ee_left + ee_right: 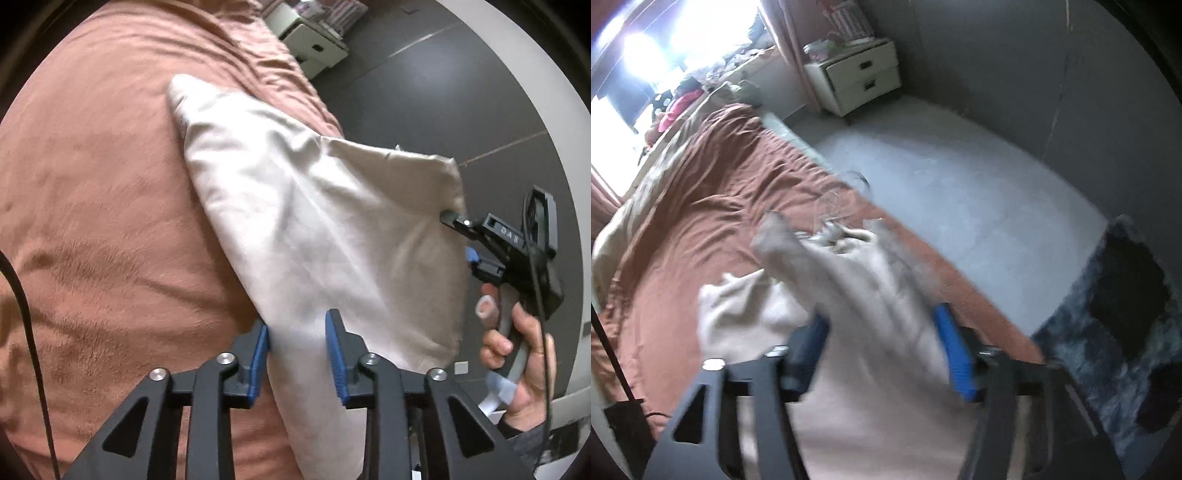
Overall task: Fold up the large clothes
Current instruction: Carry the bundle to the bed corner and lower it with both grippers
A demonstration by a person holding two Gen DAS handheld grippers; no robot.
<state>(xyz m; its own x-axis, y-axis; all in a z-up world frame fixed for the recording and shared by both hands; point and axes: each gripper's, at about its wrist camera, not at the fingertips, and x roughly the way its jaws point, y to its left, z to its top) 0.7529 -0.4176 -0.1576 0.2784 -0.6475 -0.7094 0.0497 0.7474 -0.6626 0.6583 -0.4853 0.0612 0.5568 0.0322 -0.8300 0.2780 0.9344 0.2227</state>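
A pale beige garment [314,206] lies on the rust-brown bed cover [110,184] near the bed's edge. My left gripper [297,343] stands open, with the garment's near end in the gap between its blue pads. At the right of the left wrist view, a person's hand [517,354] holds my right gripper [461,240], whose jaws stand apart around the garment's far corner. The right wrist view is blurred. There the right gripper [882,339] stands wide open over the bunched garment [857,280], on the bed cover [713,192].
A white two-drawer nightstand [860,79] stands beyond the bed by a grey floor [942,177]. A dark shaggy rug [1115,314] lies at the right. A black cable [22,295] hangs at the left. Pillows and clutter sit by a bright window [665,44].
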